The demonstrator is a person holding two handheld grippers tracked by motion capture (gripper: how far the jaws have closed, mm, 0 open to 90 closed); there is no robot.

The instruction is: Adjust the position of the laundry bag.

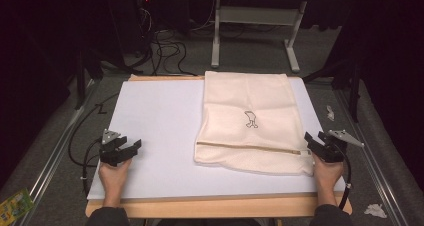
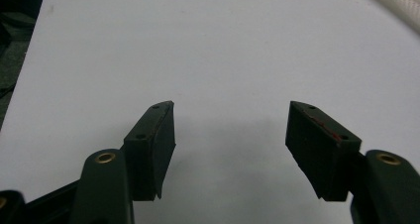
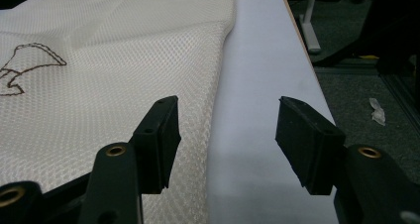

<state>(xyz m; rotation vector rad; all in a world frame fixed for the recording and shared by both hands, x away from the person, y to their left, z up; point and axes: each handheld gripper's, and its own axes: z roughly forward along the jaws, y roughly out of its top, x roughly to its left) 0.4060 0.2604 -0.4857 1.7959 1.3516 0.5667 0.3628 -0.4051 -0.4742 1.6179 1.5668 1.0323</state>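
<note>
A cream mesh bag (image 1: 246,121) with a small dark embroidered figure (image 1: 250,119) lies flat on the right half of the white table top (image 1: 155,131), its zipper (image 1: 245,147) running along the near edge. My right gripper (image 1: 314,143) rests at the bag's near right corner, jaws open and empty; in the right gripper view (image 3: 225,135) its left jaw hangs over the mesh bag (image 3: 99,85), the right over bare board. My left gripper (image 1: 129,150) sits open at the table's near left, over bare white surface (image 2: 208,50), far from the bag.
The board's wooden front edge (image 1: 215,206) runs close to the person's hands. Black cables (image 1: 80,146) trail off the left side. A grey floor with scraps of paper (image 1: 375,210) and a desk frame (image 1: 255,31) lies beyond the table.
</note>
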